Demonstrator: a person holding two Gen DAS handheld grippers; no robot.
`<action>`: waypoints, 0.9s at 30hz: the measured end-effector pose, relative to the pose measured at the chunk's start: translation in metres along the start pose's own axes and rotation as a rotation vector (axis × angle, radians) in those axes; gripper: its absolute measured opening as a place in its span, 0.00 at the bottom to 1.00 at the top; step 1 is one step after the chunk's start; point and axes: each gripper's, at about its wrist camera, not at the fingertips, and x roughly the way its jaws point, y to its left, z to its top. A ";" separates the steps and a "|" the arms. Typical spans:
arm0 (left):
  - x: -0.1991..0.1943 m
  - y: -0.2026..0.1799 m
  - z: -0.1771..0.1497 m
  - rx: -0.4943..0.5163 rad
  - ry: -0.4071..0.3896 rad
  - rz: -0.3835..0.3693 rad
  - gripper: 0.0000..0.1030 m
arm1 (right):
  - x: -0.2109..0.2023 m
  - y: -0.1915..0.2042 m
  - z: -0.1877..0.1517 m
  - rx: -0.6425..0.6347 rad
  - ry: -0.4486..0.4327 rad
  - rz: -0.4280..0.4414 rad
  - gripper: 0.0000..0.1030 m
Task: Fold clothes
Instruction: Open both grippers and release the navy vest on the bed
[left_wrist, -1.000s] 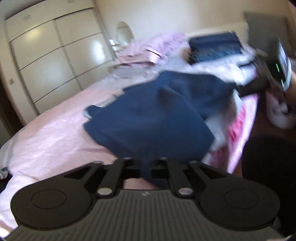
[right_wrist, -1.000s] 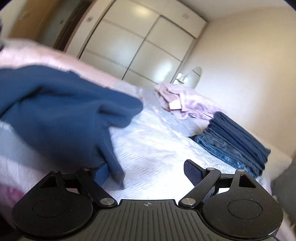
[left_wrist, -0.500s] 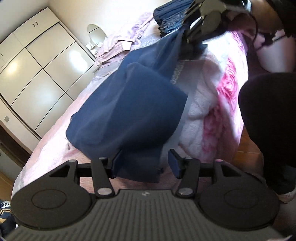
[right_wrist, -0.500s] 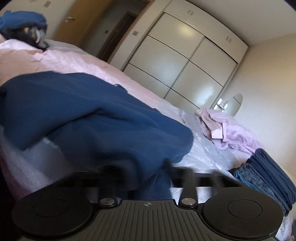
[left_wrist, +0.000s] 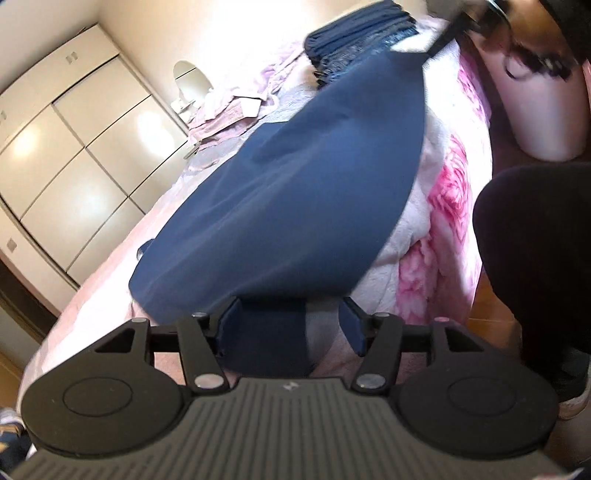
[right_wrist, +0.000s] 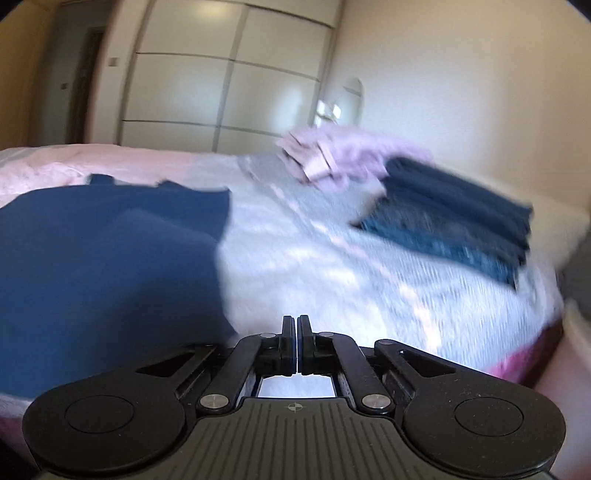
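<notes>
Pink bed (left_wrist: 436, 236) carries a navy garment (left_wrist: 295, 192) spread along its edge; soft and limp, best pinched at a corner hem. Left gripper (left_wrist: 288, 325) is opening, cloth loose between its jaws. Right gripper (right_wrist: 297, 328) is pressed together, empty.

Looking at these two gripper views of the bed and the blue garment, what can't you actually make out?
- Right wrist view: stack of folded dark clothes is motion-blurred; count unreadable.
- Left wrist view: navy garment's near hem, hidden behind the opening left gripper.
- Left wrist view: right gripper, blurred at the top edge.
- Right wrist view: shut right gripper seems empty.
</notes>
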 end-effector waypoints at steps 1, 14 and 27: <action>-0.003 0.006 -0.003 -0.025 0.000 -0.006 0.53 | 0.002 -0.005 -0.005 0.019 0.023 -0.001 0.00; -0.003 0.139 0.003 -0.328 -0.036 0.010 0.57 | -0.020 -0.006 0.024 0.076 -0.054 -0.016 0.32; 0.183 0.295 0.029 -0.500 0.112 -0.036 0.59 | 0.164 0.016 0.171 0.030 0.015 0.390 0.84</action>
